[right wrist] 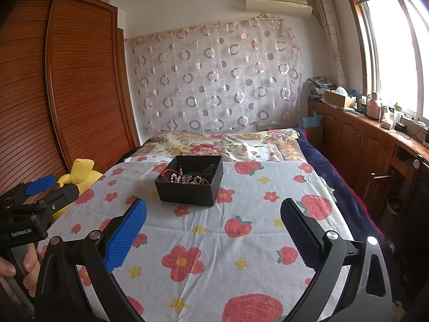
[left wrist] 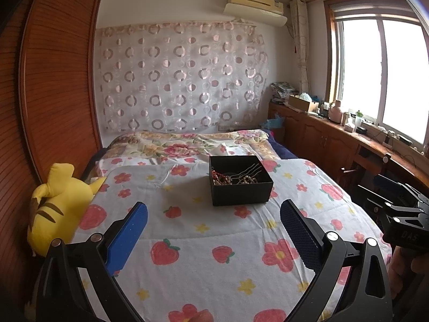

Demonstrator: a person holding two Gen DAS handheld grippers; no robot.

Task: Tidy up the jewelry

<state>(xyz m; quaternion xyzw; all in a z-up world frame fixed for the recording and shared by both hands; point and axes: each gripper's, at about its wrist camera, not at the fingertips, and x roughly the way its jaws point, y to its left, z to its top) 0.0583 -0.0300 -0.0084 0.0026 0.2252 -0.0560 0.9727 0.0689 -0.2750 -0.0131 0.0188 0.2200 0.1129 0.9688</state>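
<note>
A: Live over the bed now, and the black box [left wrist: 240,181] sits on the strawberry-print quilt [left wrist: 203,244], with the jewelry [right wrist: 189,177] all inside it: a red cord, pale and brown beads, some thin metal pins leaning on the far wall.

B: Nothing loose on the quilt that I can spot from either wrist view. So how far along are we?

A: Hard to call. Everything lying in the box fits a job wrapped up, pieces gathered in. It equally fits a heap waiting to be lifted out and sorted, because in there it looks tangled, no visible order. The pictures don't settle which.

B: And the tools?

A: Left gripper [left wrist: 213,220] has its jaws spread wide, nothing between the blue pads. Right gripper [right wrist: 213,218] the same, jaws wide apart and bare. In the right wrist view you can see a hand [right wrist: 18,271] wrapped round the left tool's handle.

B: Where's the box against those jaws?

A: Ahead of both and clear of them, no contact. From the left wrist it sits just beyond the tips, nearer the right-hand finger than the left. From the right wrist it lies beyond and nearer the left-hand finger. So the box is roughly between the two tools, further up the bed.

B: And that yellow plush toy [left wrist: 57,204]?

A: Off at the left edge of the bed, well apart from the box.
</note>
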